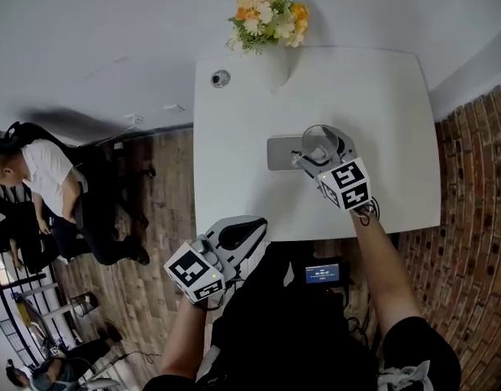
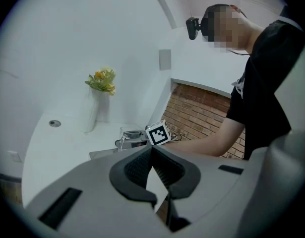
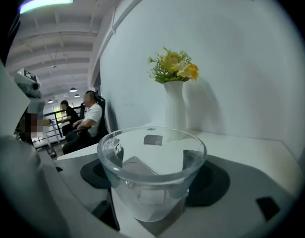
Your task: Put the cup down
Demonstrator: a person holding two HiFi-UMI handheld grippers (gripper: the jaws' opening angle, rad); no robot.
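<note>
The cup [image 3: 151,168] is a clear, empty glass tumbler, wide at the rim. It stands upright between the jaws of the right gripper [image 3: 153,192], clamped on two sides below the rim.

Clear glossy glass cup [image 3: 152,182], smooth matt white table [image 1: 380,88], rough red brickwork [image 1: 478,186], wood-plank floor [image 1: 152,251]

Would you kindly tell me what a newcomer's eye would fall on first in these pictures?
First, the clear glass cup, clamped by the right gripper over the white table beside a grey mat. Next, the white vase of yellow and orange flowers at the table's far edge. The left gripper sits shut and empty off the table's near edge.
</note>
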